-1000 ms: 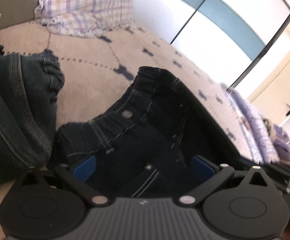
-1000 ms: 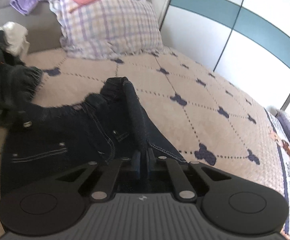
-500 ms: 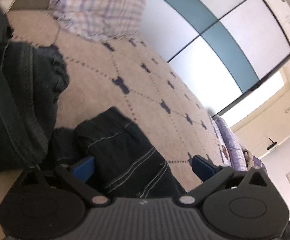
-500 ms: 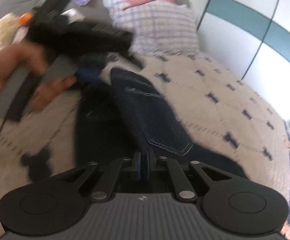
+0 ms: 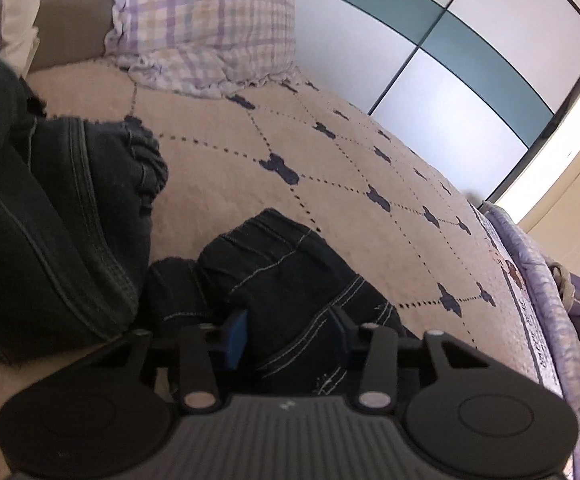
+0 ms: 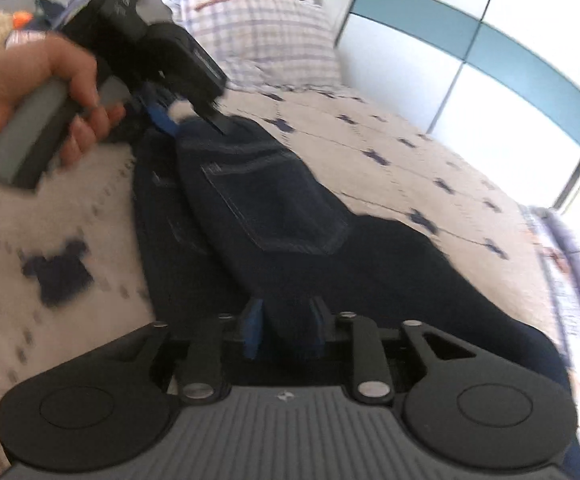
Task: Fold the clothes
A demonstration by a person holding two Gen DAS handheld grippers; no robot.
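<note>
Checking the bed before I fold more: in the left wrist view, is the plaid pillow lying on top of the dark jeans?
No, the plaid pillow sits at the head of the bed, well apart from the dark jeans lying near the camera.

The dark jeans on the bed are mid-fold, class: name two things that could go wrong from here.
1. The right gripper is opening with denim between its fingers, so the fold in the jeans may spring loose.
2. The left gripper is closing on a thick bunch of waistband; it may catch uneven layers and skew the fold.
</note>
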